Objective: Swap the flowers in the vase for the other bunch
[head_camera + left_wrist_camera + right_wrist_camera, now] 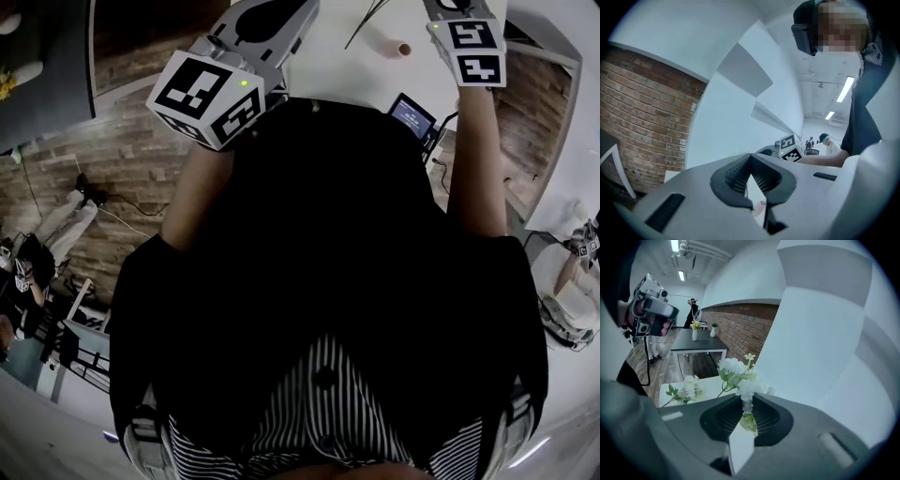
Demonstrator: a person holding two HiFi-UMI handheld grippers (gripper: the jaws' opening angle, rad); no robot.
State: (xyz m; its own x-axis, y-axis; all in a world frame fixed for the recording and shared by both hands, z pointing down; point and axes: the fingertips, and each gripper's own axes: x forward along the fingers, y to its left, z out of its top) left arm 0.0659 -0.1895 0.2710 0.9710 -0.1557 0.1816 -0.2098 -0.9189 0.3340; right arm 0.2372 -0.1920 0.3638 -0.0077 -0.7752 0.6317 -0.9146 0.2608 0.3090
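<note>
While the right tongs [746, 404] are clamped on the stem of a white flower bunch [735, 372], held clear of the table [708, 382], the step reads as: old bunch just out of the vase (vase itself not surely placed). Second bunch [683, 391] lies on the table. Left tongs [750, 161]: tips together, empty. Next: lay the held bunch aside, then grasp the second low on its stem.

I read the bunch of artificial flowers [732, 367] as white blooms with green leaves; the second loose bunch [686, 389] shows the same colours. The brick wall [740, 326] is red-brown with pale mortar lines, and the person's striped garment [319, 417] is black on white.
</note>
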